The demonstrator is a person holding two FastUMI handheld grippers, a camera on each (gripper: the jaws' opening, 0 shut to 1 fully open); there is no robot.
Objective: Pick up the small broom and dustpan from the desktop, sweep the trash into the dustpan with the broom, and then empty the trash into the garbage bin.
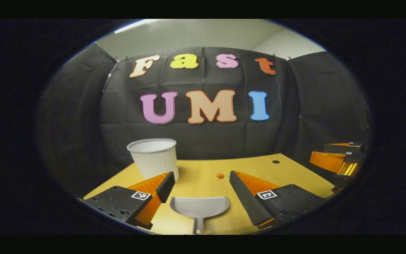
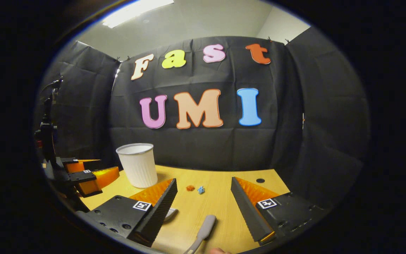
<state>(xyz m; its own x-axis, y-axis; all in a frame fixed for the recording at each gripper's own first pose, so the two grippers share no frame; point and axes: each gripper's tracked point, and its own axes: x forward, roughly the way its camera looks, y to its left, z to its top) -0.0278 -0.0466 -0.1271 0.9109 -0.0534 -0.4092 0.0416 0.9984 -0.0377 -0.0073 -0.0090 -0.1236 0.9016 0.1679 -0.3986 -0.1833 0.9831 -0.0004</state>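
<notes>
A: Black cloth walls on three sides; pale wooden desktop (image 1: 294, 176) below, with a small dark hole (image 1: 275, 162) near its far right corner.

B: Bin position?

A: White ribbed garbage bin (image 1: 153, 157) upright at the far left of the desktop, mouth open. In the left gripper view it stands just behind the left finger's tip.

B: Left gripper?

A: Left gripper (image 1: 201, 183) hovers low over the desktop, jaws wide, nothing between them. The grey dustpan (image 1: 199, 206) lies flat on the wood under the gap, pan toward the wall, handle toward the camera. Neither finger touches it.

B: Trash?

A: One small orange scrap (image 1: 219, 175) beyond the dustpan, apart from it. The right gripper view gives two scraps side by side, orange (image 2: 190, 188) and pale blue (image 2: 201, 190), near mid-desk.

B: Right gripper?

A: Right gripper (image 2: 204, 187) also spread wide, holding nothing. A grey handle (image 2: 204, 229) lies on the desktop below the gap, angled; likely the broom's, bristles out of sight. A grey edge (image 2: 170, 213) peeks from under its left finger; cannot tell what it belongs to.

B: Grippers relative to each other?

A: Well apart. Each view catches the other gripper at its edge: right one at far right (image 1: 340, 160), left one at far left (image 2: 83, 174).
</notes>
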